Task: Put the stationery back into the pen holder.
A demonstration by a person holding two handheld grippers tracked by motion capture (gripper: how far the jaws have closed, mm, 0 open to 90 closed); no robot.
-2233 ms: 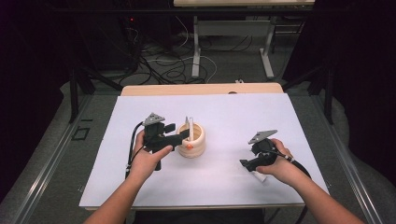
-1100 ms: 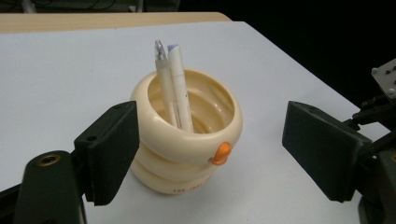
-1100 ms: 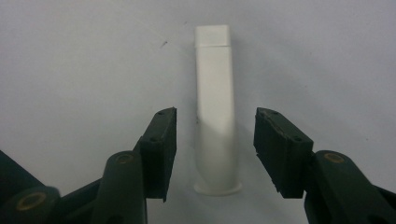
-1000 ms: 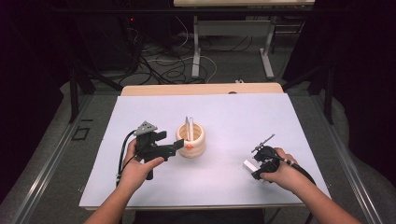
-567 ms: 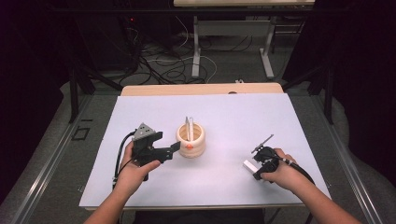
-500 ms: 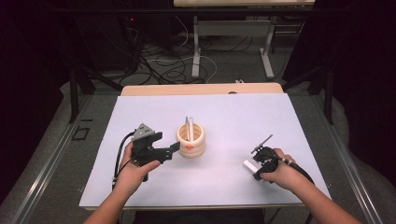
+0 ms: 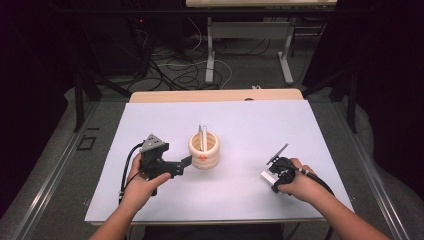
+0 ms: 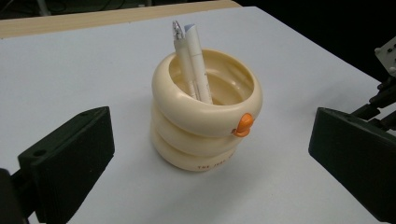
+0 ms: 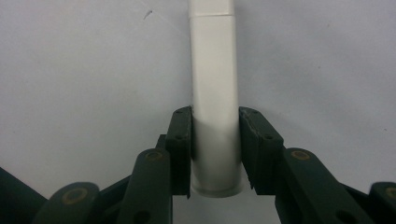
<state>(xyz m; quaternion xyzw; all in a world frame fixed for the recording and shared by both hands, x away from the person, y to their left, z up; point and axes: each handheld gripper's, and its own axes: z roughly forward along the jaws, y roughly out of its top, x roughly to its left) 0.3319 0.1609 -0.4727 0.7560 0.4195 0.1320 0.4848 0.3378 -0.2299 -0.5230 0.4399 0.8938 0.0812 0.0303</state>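
The left hand-held gripper (image 7: 184, 164) lies low over the tabletop (image 7: 250, 125), its jaws spread wide with nothing between them; they have just been opening further. In the left gripper view the two black jaws stand at either edge, and the cream ringed pen holder (image 8: 205, 112) sits between and beyond them, untouched. Against the frame from about two seconds ago, when this gripper was right up at the holder's rim, it has drawn back toward the person and to the left, so that its jaw tips now sit just beside the holder's left side (image 7: 204, 150). The holder has stayed where it was, near the middle of the tabletop, upright, with two white pens (image 8: 191, 60) leaning inside it and a small orange knob (image 8: 243, 125) on its front.

The right hand-held gripper (image 7: 272, 176) rests at the right front of the tabletop, well apart from the holder. Its jaws have just been closing, and in the right gripper view the pads (image 9: 181, 140) press on both sides of a white pen (image 9: 215, 107) that lies flat on the tabletop and runs away from the camera. Two seconds ago this gripper was held higher and a little farther from the person; over the last second it has stayed put.
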